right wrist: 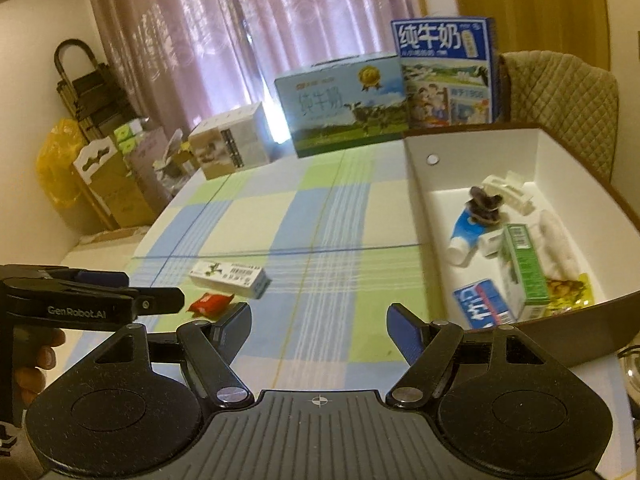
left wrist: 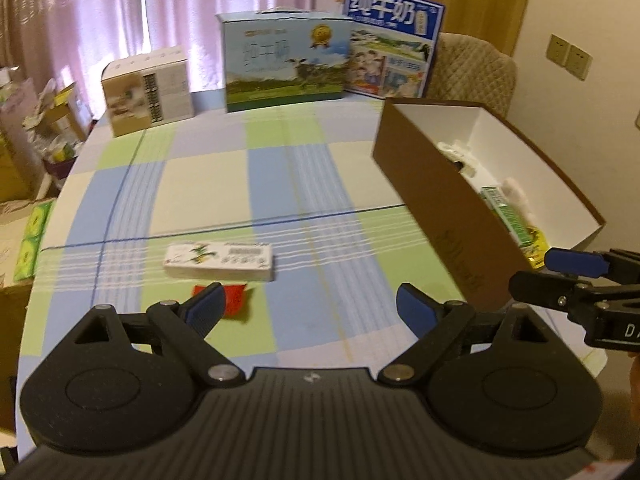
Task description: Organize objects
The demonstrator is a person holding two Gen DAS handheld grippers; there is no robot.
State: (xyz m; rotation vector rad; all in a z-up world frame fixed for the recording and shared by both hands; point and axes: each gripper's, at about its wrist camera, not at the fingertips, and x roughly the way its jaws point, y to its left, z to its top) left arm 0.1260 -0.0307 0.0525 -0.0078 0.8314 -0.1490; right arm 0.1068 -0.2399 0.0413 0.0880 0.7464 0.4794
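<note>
Both grippers, left (left wrist: pixel 308 308) and right (right wrist: pixel 318 330), had fingers apart, empty; small red soft packet (left wrist: pixel 234 304) looked light, crinkly, best pinched across its middle.

A table (right wrist: pixel 248 216) carries all items. Near its front edge lies a flat carton (right wrist: pixel 230 279), lengthwise across the view; a small packet (right wrist: pixel 211 303) lies just before it, toward the viewer. At the right stands an open storage box (right wrist: pixel 440 168), holding a tube (right wrist: pixel 464 236), a clip (right wrist: pixel 508 192), an upright carton (right wrist: pixel 524 272) and other small items in a loose heap. Along the far edge stand three boxes in a row: a small box (right wrist: pixel 230 146) at left, a milk case (right wrist: pixel 344 104) in the middle, a taller milk case (right wrist: pixel 446 72) at right, behind the storage box. A chair (right wrist: pixel 560 96) stands behind the right corner.
</note>
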